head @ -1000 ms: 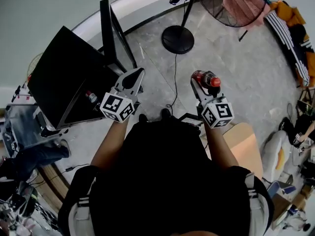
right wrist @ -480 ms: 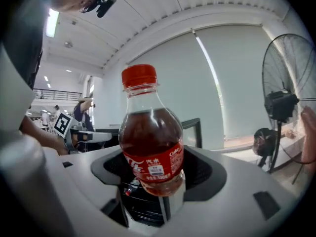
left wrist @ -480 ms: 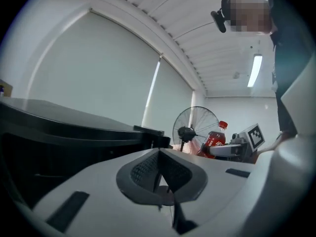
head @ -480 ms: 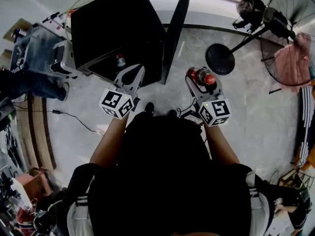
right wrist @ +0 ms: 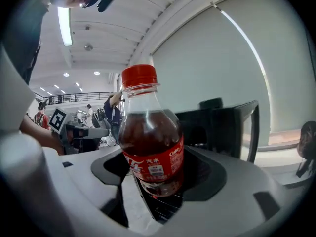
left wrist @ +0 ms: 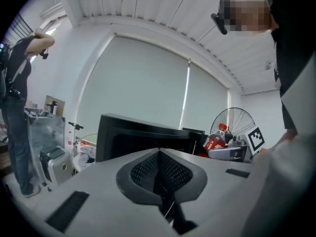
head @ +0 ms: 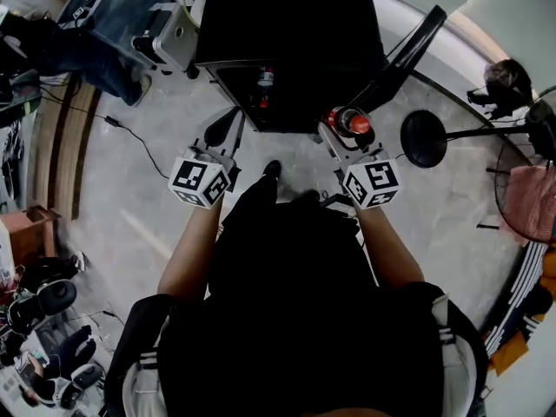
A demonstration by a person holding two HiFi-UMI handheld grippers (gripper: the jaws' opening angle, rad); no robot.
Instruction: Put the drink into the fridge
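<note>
While the fingers of the right gripper [head: 340,135] hug the little clear plastic bottle of dark drink [right wrist: 152,147] round its red label, just before the open black fridge [head: 287,33], it looks light but slippery, and the fingers of the left gripper [left wrist: 159,169] are pressed together, empty.

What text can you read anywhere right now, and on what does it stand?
Nothing reads cleanly enough to quote.
On the drink bottle, red label: white script and small print, too curved and blurred to read.
On the marker cubes: black-and-white square patterns only, no words.
On the small bottle inside the fridge: label too small to read.
</note>
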